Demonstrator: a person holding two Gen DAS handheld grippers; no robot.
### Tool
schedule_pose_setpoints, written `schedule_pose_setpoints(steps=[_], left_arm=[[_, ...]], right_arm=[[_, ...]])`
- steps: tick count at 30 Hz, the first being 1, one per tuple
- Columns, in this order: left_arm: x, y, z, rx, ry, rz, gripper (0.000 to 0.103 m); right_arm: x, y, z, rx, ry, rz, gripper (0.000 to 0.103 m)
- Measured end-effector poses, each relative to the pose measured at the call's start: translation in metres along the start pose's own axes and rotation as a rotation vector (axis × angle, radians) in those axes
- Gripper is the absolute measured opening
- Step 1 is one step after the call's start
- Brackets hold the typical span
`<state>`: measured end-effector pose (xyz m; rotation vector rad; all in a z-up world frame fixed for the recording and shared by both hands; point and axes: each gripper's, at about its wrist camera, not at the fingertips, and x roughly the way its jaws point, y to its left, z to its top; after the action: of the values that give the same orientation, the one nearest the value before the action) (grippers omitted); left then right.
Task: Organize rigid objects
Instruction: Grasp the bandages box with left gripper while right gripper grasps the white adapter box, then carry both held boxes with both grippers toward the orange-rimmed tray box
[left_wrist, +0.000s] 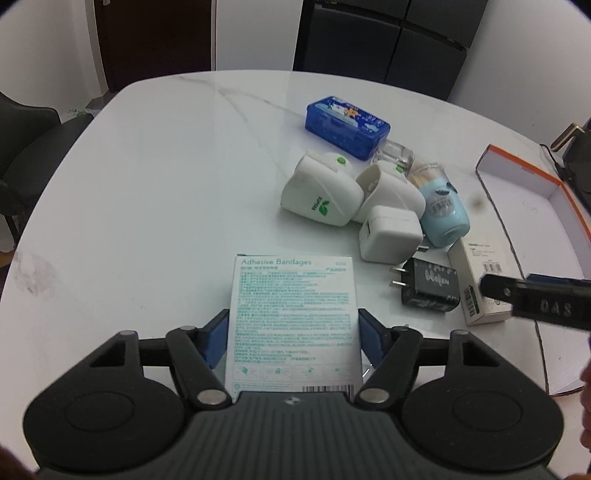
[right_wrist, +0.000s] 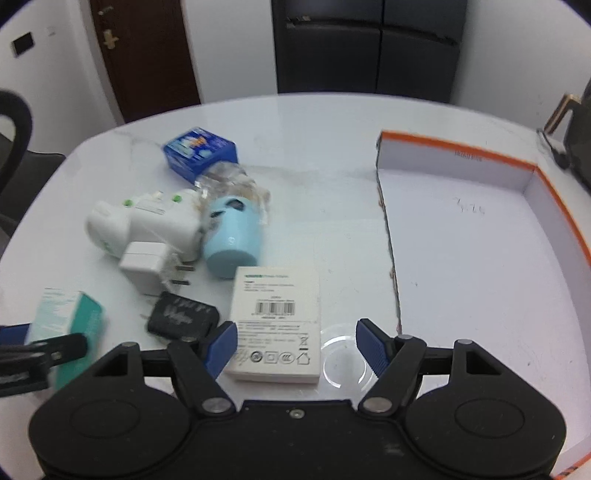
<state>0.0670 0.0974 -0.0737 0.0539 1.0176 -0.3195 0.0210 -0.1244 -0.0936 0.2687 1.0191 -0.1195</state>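
Note:
A white and teal box marked "Adhesive Bandages" (left_wrist: 291, 310) lies on the white marble table (left_wrist: 155, 206). My left gripper (left_wrist: 293, 334) is shut on it, one blue pad against each long side. In the right wrist view the same box (right_wrist: 66, 321) sits at the far left behind a left finger (right_wrist: 48, 352). My right gripper (right_wrist: 297, 345) stands open just over a flat white carton with a barcode (right_wrist: 275, 325) and a clear round lid (right_wrist: 343, 360). The carton lies beside its left pad, apart from the right one.
The pile holds a blue tin (left_wrist: 347, 127), two white plug-in devices (left_wrist: 321, 195), a white charger (left_wrist: 389, 238), a black charger (left_wrist: 430, 288) and a pale blue toothpick jar (left_wrist: 443, 214). An orange-rimmed shallow white tray (right_wrist: 458, 157) lies to the right. A dark chair (left_wrist: 22, 147) stands at the left.

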Motion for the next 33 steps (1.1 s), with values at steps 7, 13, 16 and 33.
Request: schedule_pose_setpoints(steps=[7,13,16,33], left_arm=[[-0.005,0.006,0.001,-0.020,-0.015,0.022,0.072],[-0.013,0.004,0.003,-0.020,-0.034,0.011,0.072],[-0.017,0.002,0.004,-0.014,-0.041,0.016,0.072],[-0.054,-0.023,0.006,-0.019,-0.097,0.022,0.072]], right_arm=[[0.011,-0.003,0.012,0.077,0.041,0.087,0.084],[0.026,0.003,0.012,0.061,0.074,0.031,0.084],[0.029,-0.003,0.012,0.058,0.070,0.033,0.081],[-0.054,0.008,0.004,-0.036,-0.030,0.060,0.071]])
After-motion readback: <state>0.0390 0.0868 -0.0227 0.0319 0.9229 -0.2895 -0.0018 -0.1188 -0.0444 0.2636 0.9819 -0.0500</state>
